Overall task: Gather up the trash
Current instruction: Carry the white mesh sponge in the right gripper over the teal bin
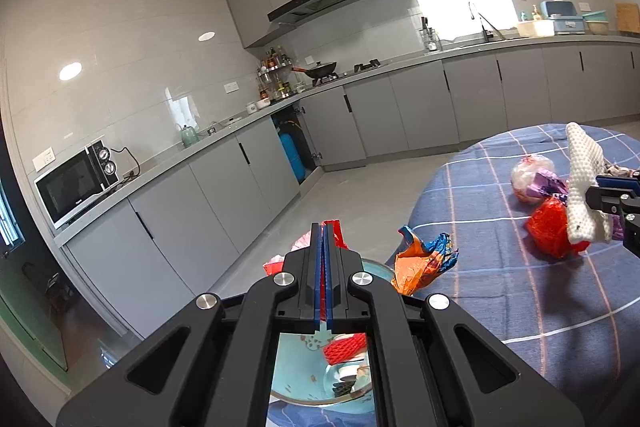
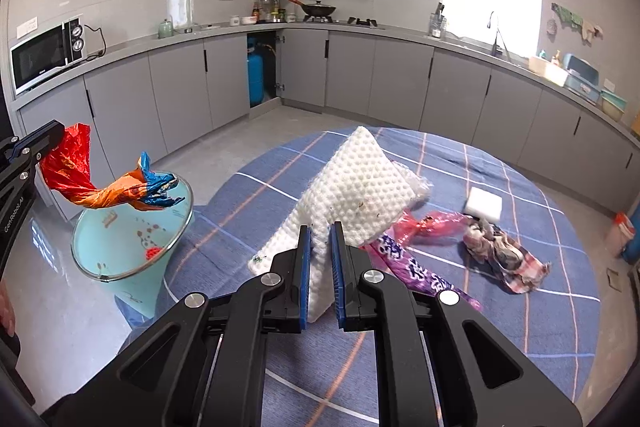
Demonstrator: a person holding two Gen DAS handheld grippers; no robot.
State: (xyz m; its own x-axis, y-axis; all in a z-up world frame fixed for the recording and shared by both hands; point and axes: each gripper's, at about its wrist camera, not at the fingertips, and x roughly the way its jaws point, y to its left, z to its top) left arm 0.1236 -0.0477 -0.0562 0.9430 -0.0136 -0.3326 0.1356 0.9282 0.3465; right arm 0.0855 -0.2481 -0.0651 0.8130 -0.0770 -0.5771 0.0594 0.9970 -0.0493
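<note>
Trash spread over round table (image 2: 520, 327) under blue plaid cloth; more trash inside turquoise bin (image 2: 120, 247) beside table edge. White foam net sleeve (image 2: 360, 195) lifted above table, pinched between closed jaws of right gripper (image 2: 320, 227). Red-orange-blue foil wrapper (image 2: 100, 187) dangles over bin mouth, clamped in fully closed left gripper (image 1: 323, 227). Purple wrapper (image 2: 420, 271), pink plastic (image 2: 440, 223), crumpled plaid rag (image 2: 504, 251), white block (image 2: 484, 205) lie on cloth.
</note>
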